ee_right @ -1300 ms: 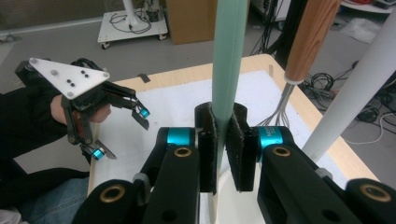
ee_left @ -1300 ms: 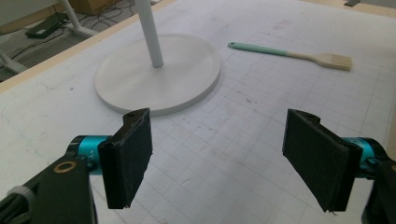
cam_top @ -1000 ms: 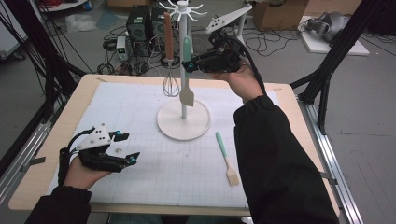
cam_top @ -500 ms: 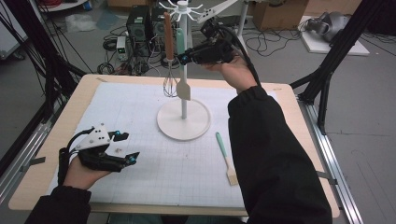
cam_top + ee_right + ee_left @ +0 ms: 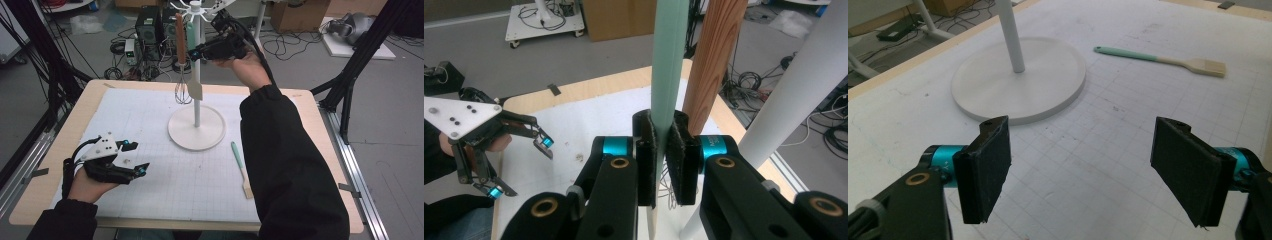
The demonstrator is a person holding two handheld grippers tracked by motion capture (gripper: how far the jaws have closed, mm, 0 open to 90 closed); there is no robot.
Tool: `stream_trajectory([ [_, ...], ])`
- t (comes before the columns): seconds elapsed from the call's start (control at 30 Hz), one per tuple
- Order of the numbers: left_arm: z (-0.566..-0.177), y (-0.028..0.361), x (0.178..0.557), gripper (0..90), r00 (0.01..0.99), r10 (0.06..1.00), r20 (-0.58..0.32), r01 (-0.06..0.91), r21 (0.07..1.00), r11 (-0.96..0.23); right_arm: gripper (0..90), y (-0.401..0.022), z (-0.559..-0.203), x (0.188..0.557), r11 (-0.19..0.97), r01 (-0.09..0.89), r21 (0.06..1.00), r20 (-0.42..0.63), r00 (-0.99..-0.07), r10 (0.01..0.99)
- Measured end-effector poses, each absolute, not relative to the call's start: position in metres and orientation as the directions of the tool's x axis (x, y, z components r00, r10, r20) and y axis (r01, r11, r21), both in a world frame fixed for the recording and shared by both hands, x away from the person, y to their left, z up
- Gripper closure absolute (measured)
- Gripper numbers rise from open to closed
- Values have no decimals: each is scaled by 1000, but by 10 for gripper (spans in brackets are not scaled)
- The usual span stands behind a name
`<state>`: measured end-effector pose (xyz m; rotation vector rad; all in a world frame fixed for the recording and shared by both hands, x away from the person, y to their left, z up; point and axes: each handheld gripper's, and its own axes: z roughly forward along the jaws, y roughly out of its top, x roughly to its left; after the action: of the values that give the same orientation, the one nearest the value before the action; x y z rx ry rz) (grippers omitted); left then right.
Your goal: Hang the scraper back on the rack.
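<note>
We see the right gripper (image 5: pixel 192 51) pinching the mint-green handle of a spatula (image 5: pixel 667 65), its pads pressed flat on both sides; the spatula hangs upright beside the white pole of the utensil stand (image 5: pixel 196 131), its pale blade just above the stand's round base. Compared with the earlier frames, this gripper has risen and carried the spatula higher along the pole, toward the hooks at the top. A wooden-handled whisk (image 5: pixel 182 75) hangs just beside the spatula. The left gripper (image 5: pixel 132 158) rests where it was, near the table's front-left corner, jaws spread with nothing between them. A pastry brush (image 5: pixel 240 169) lies right of the base, toward the front edge. The table (image 5: pixel 305 120) bears a white gridded mat; beyond its far edge, cables and equipment crowd the grey floor. The mat's left half lies open.
</note>
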<state>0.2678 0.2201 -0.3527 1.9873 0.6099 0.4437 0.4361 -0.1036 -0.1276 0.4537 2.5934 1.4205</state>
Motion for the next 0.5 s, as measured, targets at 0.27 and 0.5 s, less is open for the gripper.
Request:
stream_trajectory([
  [0.27,-352,221,268,246,810,584,57,227,888,-400,833,-104,-128,440,503,204,840,21,-938,346],
  [0.5,-351,220,267,246,812,581,55,224,890,-398,833,-102,-126,442,501,203,841,19,-937,348],
])
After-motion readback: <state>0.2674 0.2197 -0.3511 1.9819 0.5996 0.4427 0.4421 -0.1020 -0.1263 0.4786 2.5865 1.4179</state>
